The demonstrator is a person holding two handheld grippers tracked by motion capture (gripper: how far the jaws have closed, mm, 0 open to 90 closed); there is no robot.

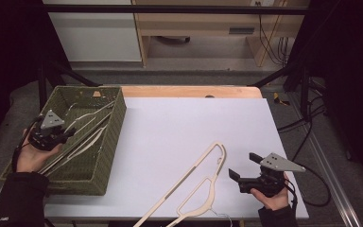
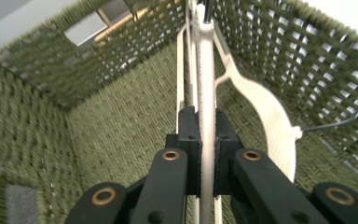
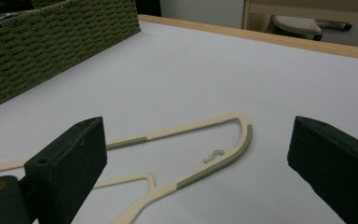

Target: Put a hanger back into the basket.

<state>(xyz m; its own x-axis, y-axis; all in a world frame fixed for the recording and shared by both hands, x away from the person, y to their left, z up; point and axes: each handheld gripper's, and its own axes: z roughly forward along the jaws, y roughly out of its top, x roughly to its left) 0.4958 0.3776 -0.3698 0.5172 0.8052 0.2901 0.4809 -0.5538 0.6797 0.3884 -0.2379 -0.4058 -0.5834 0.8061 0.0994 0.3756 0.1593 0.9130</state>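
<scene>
A cream plastic hanger (image 1: 189,182) lies flat on the white table top, its far corner toward the middle. My right gripper (image 1: 242,166) hovers just right of it, jaws wide open, nothing between them. The same hanger (image 3: 200,154) lies ahead of the right gripper (image 3: 200,158). Inside the green woven basket (image 1: 113,137) at the left, my left gripper (image 1: 65,132) is shut on the bar of another cream hanger (image 1: 86,142). The pale bar (image 2: 206,84) runs up between the closed left gripper (image 2: 207,135), with the hanger's curved shoulder (image 2: 265,112) to the right and a metal hook near the basket wall.
The white sheet (image 1: 179,123) covers most of the wooden table; its middle and far part lie open. The basket wall (image 3: 56,46) stands at the left beyond the right gripper. Black frame bars and cables run along the right side (image 1: 307,118).
</scene>
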